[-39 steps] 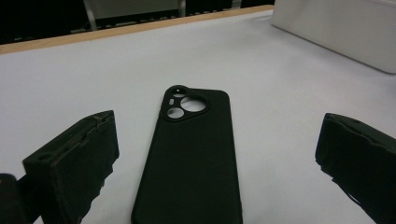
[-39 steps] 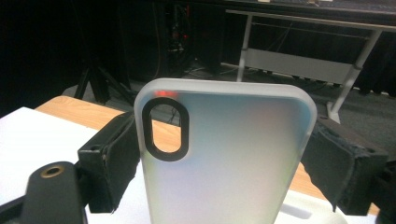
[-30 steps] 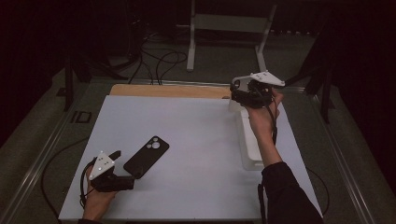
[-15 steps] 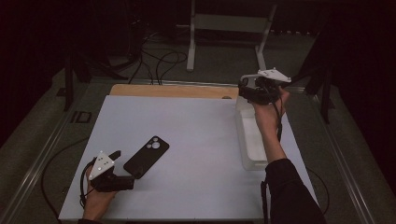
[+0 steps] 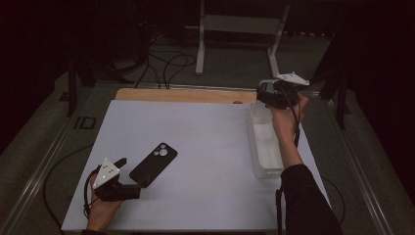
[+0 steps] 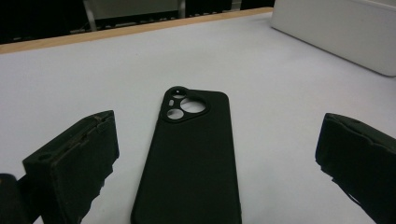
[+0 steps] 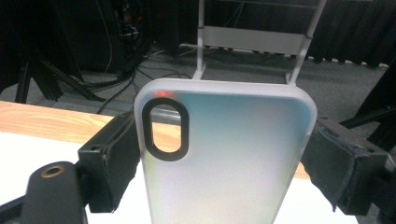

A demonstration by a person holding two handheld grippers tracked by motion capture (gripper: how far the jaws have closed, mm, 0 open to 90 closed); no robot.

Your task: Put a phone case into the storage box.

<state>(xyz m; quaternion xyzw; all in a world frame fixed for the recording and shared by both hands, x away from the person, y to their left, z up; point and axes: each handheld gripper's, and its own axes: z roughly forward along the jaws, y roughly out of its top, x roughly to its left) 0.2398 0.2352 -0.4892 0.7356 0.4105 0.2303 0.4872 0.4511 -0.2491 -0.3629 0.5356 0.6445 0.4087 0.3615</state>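
My right tool [image 7: 219,154] clamps a translucent phone case [image 7: 224,158] by its long edges, frame centre: light, flexible, slippery. Left tool [image 6: 219,158] open astride the black phone [image 6: 191,154] on the table [image 6: 280,93].

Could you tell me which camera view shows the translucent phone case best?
The right gripper view: the translucent phone case stands large between the right gripper's jaws, its oval camera cutout clear. In the high view the hand and gripper hide it.
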